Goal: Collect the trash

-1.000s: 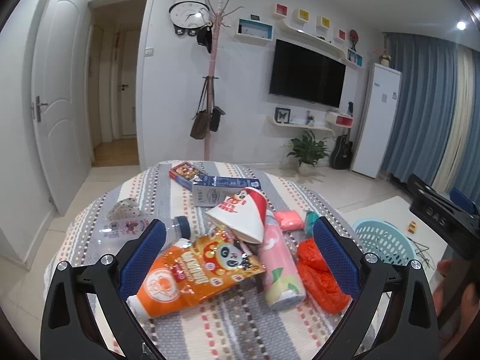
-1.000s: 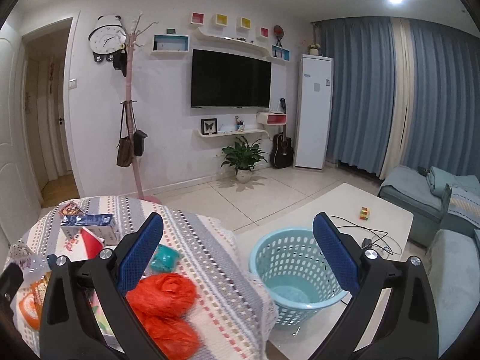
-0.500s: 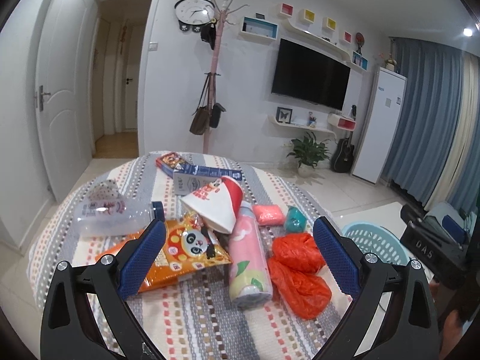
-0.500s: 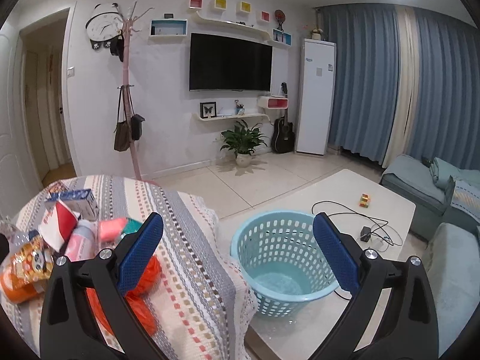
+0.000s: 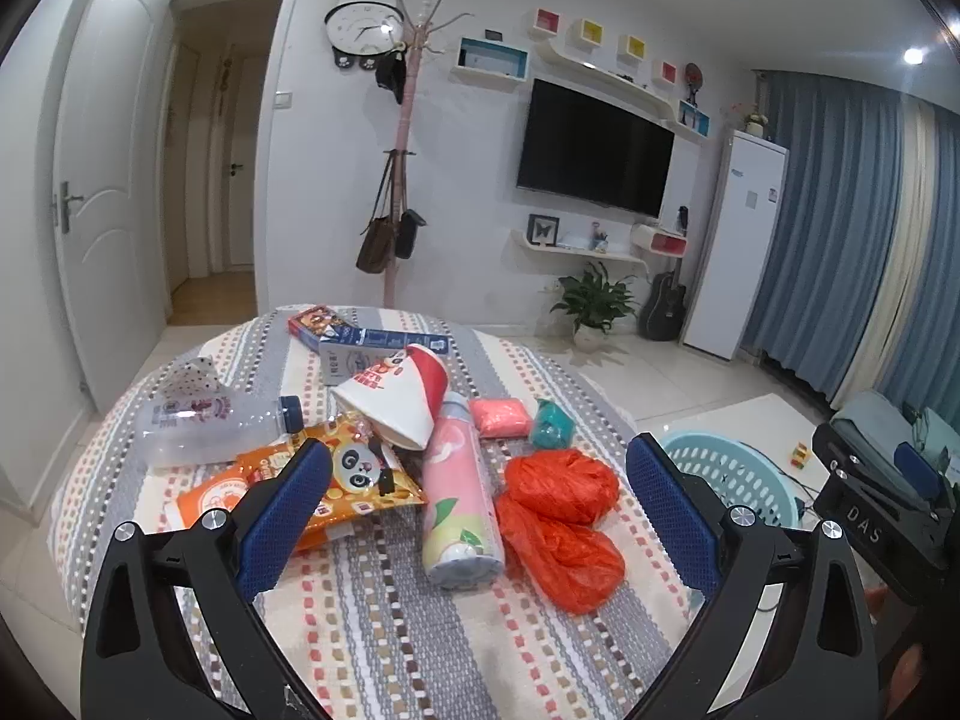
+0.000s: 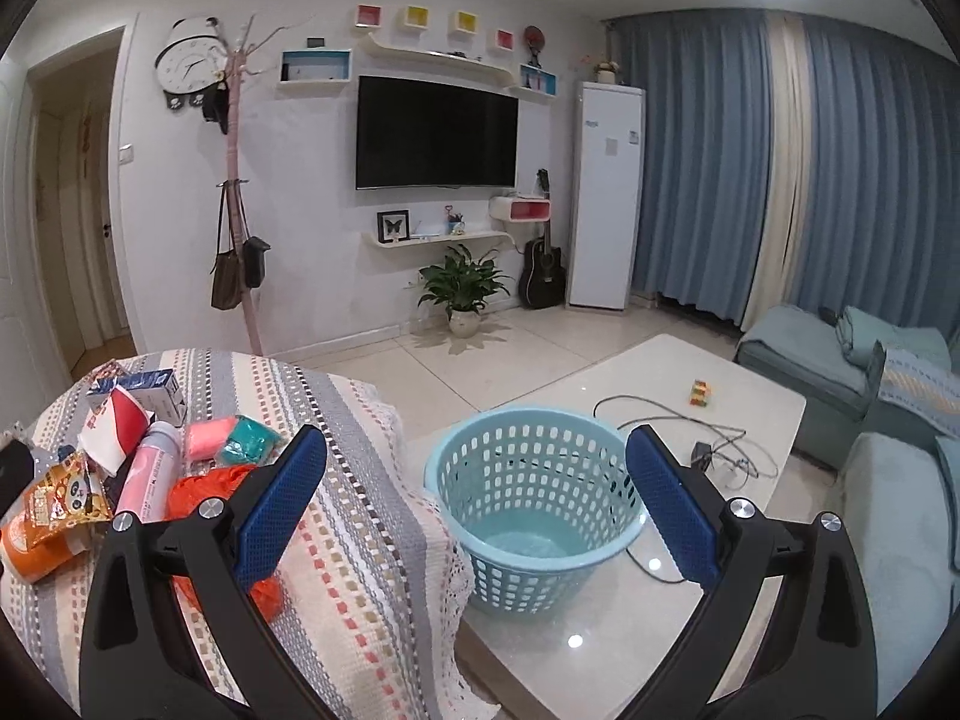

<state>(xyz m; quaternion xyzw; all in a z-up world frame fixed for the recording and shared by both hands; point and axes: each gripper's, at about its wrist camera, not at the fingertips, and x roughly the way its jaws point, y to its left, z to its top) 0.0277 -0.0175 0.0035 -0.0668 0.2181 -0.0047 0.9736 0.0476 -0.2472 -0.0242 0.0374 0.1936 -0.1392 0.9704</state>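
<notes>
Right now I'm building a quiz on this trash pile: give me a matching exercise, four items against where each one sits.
Items:
1. clear bottle
2. pink can
3. orange bag
4. blue basket

Places:
A. on the low white table, off the striped cloth
B. right side of the pile, beside the can
C. left side of the pile, lying down
D. middle of the pile, below the paper cup

Pairs: 1-C, 2-D, 3-B, 4-A
</notes>
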